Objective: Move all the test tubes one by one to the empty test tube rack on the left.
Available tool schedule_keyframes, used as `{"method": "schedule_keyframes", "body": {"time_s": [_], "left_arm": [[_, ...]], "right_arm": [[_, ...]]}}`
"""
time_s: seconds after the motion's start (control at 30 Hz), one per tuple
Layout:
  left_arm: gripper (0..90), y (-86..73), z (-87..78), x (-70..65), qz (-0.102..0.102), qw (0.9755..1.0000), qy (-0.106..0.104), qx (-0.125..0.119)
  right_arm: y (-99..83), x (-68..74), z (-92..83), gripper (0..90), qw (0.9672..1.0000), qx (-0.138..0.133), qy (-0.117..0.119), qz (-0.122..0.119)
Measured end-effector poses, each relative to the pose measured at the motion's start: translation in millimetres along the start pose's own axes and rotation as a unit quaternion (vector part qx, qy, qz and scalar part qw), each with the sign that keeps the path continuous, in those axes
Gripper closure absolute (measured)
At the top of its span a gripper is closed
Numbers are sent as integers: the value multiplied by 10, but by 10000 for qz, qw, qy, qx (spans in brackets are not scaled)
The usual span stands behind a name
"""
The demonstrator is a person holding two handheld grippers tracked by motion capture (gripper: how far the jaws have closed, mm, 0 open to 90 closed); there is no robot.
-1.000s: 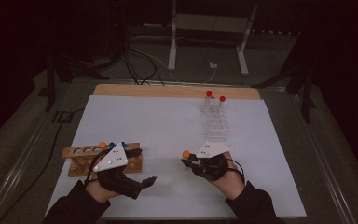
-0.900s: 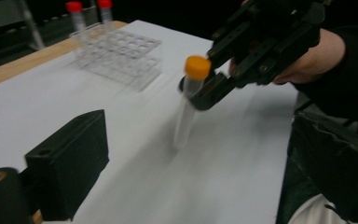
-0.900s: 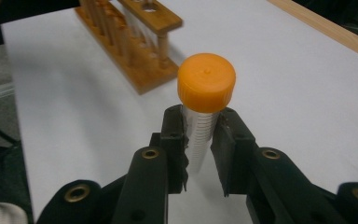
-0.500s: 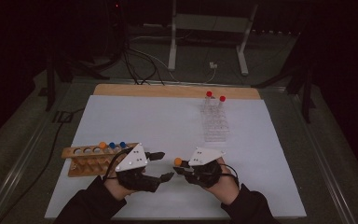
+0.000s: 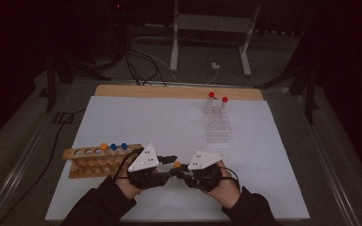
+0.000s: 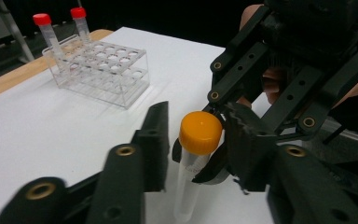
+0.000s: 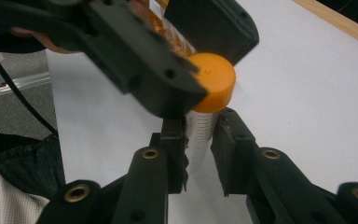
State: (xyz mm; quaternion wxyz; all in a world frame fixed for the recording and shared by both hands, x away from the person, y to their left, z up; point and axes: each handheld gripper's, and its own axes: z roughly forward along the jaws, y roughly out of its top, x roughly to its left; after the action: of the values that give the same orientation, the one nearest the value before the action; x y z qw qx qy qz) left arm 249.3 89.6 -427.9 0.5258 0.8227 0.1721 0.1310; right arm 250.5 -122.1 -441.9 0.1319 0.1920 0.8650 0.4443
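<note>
A clear tube with an orange cap (image 6: 200, 133) stands upright above the white mat. My right gripper (image 7: 200, 135) is shut on the tube's body just under the cap (image 7: 212, 81). My left gripper (image 6: 196, 135) faces it. Its jaws have just been closing and stand on either side of the cap; one touches it and a narrow gap shows at the other. In the high view both grippers, left (image 5: 166, 165) and right (image 5: 183, 169), meet at the cap (image 5: 176, 165) near the mat's front edge.
A wooden rack (image 5: 99, 162) with orange and blue capped tubes lies left of my left hand. A clear plastic rack (image 5: 217, 125) with two red-capped tubes (image 6: 43, 21) stands at the back right. The white mat (image 5: 169, 117) lies open between them.
My left hand has moved right, from in front of the wooden rack to the right gripper. Its jaws have narrowed around the orange cap. The right hand has barely shifted.
</note>
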Motion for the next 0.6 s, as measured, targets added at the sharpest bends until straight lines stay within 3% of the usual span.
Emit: {"method": "schedule_keyframes", "body": {"time_s": [0.13, 0.33, 0.47, 0.6], "left_arm": [[698, 6, 9, -10, 31, 10000, -22, 11], [713, 6, 9, -20, 179, 9998, 15, 73], [716, 27, -31, -6, 109, 9999, -5, -43], [718, 73, -114, 10, 140, 9998, 70, -127]], "right_arm": [[0, -4, -3, 743, 10000, -3, -1, 20], [-7, 2, 5, 742, 10000, 11, 10, 26], [0, -4, -11, 727, 9999, -121, 23, 40], [0, -38, -42, 552, 9997, -206, -47, 109]]}}
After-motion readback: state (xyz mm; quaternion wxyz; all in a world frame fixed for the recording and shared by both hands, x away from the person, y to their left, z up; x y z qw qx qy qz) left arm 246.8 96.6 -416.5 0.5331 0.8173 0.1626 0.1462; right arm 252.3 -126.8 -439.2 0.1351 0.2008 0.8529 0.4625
